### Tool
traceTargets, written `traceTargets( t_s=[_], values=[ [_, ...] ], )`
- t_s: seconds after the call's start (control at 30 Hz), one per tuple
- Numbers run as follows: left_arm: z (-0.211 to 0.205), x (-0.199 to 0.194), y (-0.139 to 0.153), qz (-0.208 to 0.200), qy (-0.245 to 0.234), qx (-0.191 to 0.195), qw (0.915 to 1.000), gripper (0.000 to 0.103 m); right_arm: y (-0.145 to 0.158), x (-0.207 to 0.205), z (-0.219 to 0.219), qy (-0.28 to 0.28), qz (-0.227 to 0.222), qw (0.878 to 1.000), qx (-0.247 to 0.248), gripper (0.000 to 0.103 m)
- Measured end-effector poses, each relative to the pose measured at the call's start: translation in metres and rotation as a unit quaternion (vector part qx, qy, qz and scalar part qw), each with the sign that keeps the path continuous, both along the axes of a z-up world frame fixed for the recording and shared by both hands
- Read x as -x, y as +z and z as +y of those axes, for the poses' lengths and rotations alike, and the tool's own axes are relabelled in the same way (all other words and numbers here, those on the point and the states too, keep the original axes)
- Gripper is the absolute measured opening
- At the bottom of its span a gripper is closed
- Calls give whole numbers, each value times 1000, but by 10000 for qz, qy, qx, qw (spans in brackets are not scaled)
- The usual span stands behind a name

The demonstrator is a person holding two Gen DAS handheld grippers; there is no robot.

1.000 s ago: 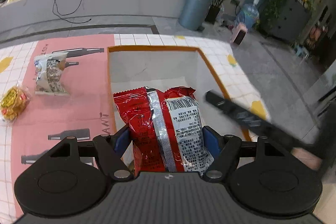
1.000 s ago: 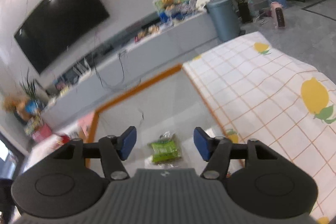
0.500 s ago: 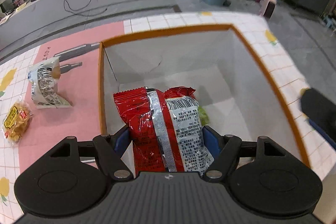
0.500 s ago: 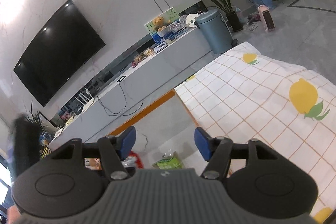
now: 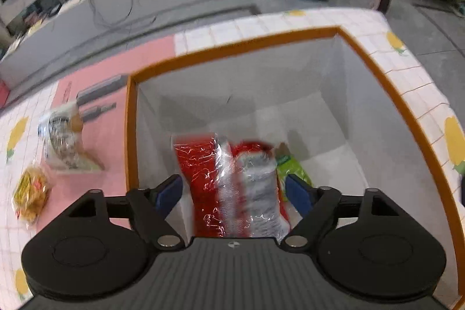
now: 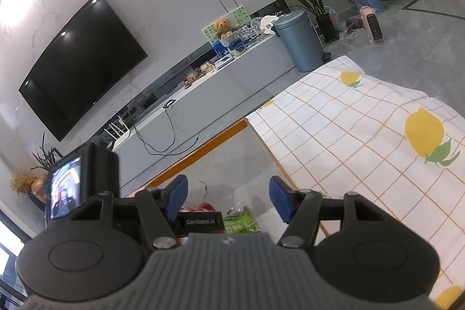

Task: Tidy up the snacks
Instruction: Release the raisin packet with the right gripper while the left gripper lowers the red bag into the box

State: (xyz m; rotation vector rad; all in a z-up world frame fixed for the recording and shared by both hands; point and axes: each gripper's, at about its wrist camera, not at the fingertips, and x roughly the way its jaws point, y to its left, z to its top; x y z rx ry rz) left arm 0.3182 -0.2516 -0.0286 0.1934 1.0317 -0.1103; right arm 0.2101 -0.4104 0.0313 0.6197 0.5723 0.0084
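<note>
A red and silver snack bag (image 5: 203, 179) stands blurred inside the white box with an orange rim (image 5: 232, 51), between the jaws of my left gripper (image 5: 232, 188). Those jaws are opening, and a gap shows on each side of the bag. A green packet (image 5: 290, 167) lies on the box floor just right of the bag. My right gripper (image 6: 228, 195) hovers open over the box's near right side with nothing between its fingers. Below it show the green packet (image 6: 241, 222), a bit of the red bag (image 6: 203, 207) and the left gripper's camera body (image 6: 84, 179).
Left of the box, on the pink mat (image 5: 96, 112), lie a clear snack bag (image 5: 62, 141) and a yellow packet (image 5: 30, 193). The lemon-print tablecloth (image 6: 363, 135) spreads to the right of the box. Beyond the table are a low cabinet, a bin and a wall TV.
The left gripper dropped toward the box with the red bag, and its jaws have spread off the bag. The right gripper stayed put; the left gripper's camera has come into its view.
</note>
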Motion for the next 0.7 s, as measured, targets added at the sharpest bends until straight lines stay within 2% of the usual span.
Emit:
traceTargets(
  t_s=[0.07,0.13,0.2,0.37,0.53,0.7],
  values=[
    [3,5,4,-124,-44,55,9999,96,0,0,1,-5,25,10000,-28,62],
    [9,9,9,10,134,264,9996,96,0,-1,2,3,24,10000,20,62],
    [14,14,13,27,64,466,9989,96,1,-1,3,-19,10,10000,55,62],
    [22,29,32,-141,-20,598,9981,93,0,0,5,-55,30,10000,32,62],
    [38,36,43,-89,85,1055,9943,91,-2,-1,12,-4,110,9997,228,63],
    [52,55,53,-210,31,1148,9932,89,0,0,19,-1,76,9996,284,63]
  ],
)
